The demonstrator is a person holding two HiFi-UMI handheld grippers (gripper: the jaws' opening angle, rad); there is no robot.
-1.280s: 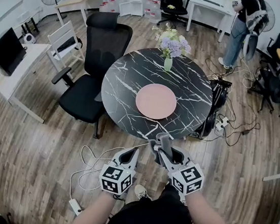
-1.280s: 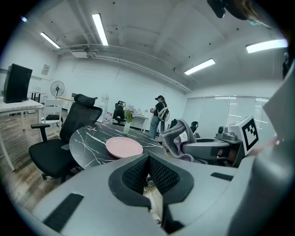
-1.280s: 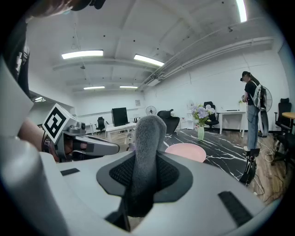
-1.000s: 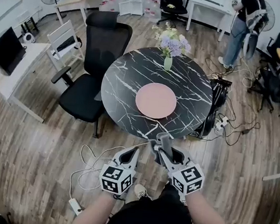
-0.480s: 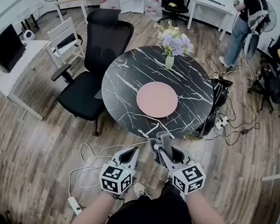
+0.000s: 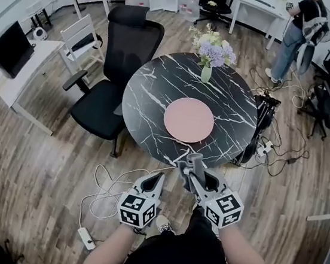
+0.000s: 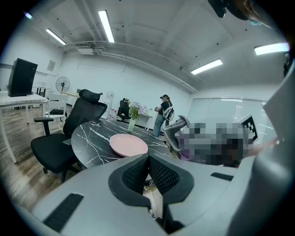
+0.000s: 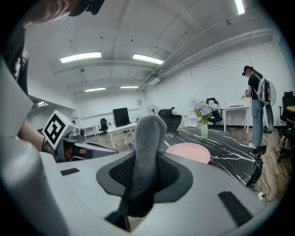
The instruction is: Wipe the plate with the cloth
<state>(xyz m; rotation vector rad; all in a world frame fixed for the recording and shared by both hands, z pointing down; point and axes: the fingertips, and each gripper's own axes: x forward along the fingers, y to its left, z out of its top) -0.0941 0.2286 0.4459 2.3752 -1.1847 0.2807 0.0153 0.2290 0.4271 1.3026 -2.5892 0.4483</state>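
Begin from the round black marble table [image 6: 152,90], which lies ahead of you with both grippers held short of its near edge; judged from this, the step in hand is the approach, and no wiping has begun. Keep to the open side of the table, since the black office chair [image 6: 114,85] stands against its left edge. Mind the cables [image 6: 108,193] looped on the floor near your feet as you step in. The pink plate [image 6: 188,119] lies flat on the near half of the table, slightly right of centre, with nothing on it. The vase [image 6: 206,73] of flowers stands beyond the plate at the far side, so direct your strokes across the plate or back toward yourself, not outward toward the vase. The right gripper [image 8: 145,173] is clamped on the grey cloth [image 8: 146,138], which stands up in a roll between its jaws and juts past the tips. Lower that gripper until the free end of the cloth, not the jaws, meets the plate surface, then sweep across the plate. The left gripper [image 7: 147,173] has its jaws closed together with nothing between them. The plate will likely slide on the smooth stone, so consider resting the left gripper against the plate rim to steady it while you wipe.
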